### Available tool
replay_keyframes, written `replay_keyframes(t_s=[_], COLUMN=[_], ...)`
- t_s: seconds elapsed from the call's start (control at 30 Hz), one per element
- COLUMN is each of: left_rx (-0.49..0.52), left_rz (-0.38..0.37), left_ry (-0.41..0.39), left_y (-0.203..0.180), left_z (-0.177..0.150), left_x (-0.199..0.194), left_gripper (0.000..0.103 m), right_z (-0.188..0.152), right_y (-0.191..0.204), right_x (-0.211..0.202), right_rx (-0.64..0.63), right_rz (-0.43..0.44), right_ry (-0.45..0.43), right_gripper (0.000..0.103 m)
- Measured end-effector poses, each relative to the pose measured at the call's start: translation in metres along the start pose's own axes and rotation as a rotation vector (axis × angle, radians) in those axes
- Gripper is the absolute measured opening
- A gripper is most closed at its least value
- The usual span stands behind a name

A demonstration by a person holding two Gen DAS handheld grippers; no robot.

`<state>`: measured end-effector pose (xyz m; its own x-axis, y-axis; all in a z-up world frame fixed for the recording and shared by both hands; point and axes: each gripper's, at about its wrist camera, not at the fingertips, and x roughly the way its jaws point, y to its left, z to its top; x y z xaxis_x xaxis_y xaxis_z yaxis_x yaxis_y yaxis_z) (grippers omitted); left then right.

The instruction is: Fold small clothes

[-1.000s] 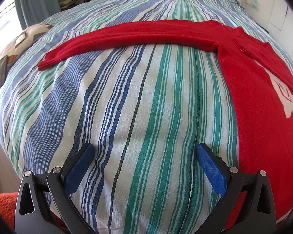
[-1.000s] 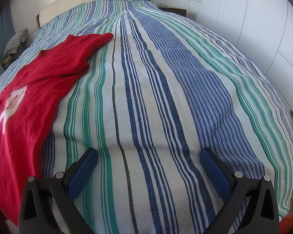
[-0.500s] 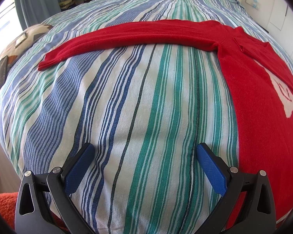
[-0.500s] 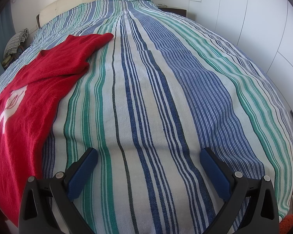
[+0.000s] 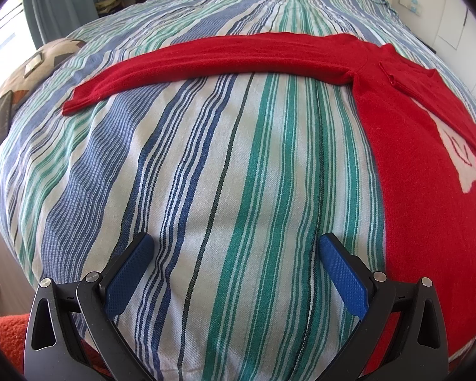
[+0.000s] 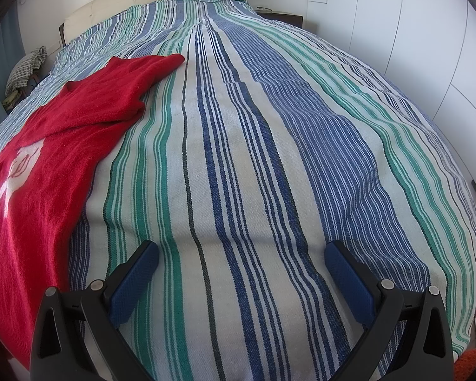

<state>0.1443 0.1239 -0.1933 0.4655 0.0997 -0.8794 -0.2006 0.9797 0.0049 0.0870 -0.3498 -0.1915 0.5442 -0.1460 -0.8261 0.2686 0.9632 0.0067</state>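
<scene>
sweater [image 5: 422,165]: spread flat on bed [image 5: 238,190], between the claws; left sleeve [image 5: 206,60] runs crosswise ahead of left claw
left claw [image 5: 234,250]: released, empty, nearer that sleeve
right claw [image 6: 241,257]: released, empty; sweater [image 6: 47,165] to its left

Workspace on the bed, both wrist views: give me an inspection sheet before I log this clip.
Surface: striped bedspread, flat, mostly bare.
Job's things: red sweater lying flat, white motif up; one sleeve stretched straight out, the other sleeve angled toward the headboard.
Clutter: patterned cushion with a dark phone-like slab at the bed's edge.
Grippers: left gripper and right gripper both open, empty, over bare bedspread.
Cables: nothing seen.
Surroundings: cream headboard, white wardrobe doors, orange rug.
</scene>
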Motion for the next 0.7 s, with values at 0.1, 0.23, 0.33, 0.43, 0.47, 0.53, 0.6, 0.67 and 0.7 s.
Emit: replay_keyframes(t_s=[0.1, 0.23, 0.33, 0.43, 0.47, 0.53, 0.6, 0.67, 0.7], left_rx=[-0.102, -0.396, -0.644, -0.789, -0.815, -0.847, -0.879, -0.906, -0.907], left_rz=[-0.082, -0.256, -0.363, -0.371, -0.362, -0.355, -0.336, -0.324, -0.305], left_ry=[-0.052, -0.104, -0.059, -0.014, -0.008, -0.028, -0.070, -0.095, -0.099], left_y=[0.022, 0.094, 0.156, 0.198, 0.208, 0.219, 0.227, 0.235, 0.237], left_z=[0.008, 0.040, 0.065, 0.083, 0.088, 0.097, 0.103, 0.106, 0.105], left_x=[-0.024, -0.030, 0.003, 0.043, 0.053, 0.064, 0.069, 0.076, 0.077], left_gripper=[0.102, 0.102, 0.100, 0.096, 0.094, 0.089, 0.076, 0.045, 0.008], right_z=[0.000, 0.001, 0.002, 0.002, 0.002, 0.002, 0.004, 0.001, 0.002], right_y=[0.000, 0.000, 0.000, 0.000, 0.000, -0.001, -0.002, 0.000, 0.000], right_x=[0.000, 0.000, 0.001, 0.001, 0.001, 0.001, 0.002, 0.000, 0.001], right_rx=[-0.001, -0.004, -0.008, -0.008, -0.008, -0.008, -0.008, -0.009, -0.010], right_rz=[0.000, -0.003, -0.008, -0.008, -0.008, -0.009, -0.010, -0.012, -0.013], right_ry=[-0.001, -0.001, -0.001, -0.002, -0.002, -0.004, -0.006, -0.007, -0.008], right_gripper=[0.103, 0.103, 0.103, 0.103, 0.103, 0.103, 0.103, 0.103, 0.103])
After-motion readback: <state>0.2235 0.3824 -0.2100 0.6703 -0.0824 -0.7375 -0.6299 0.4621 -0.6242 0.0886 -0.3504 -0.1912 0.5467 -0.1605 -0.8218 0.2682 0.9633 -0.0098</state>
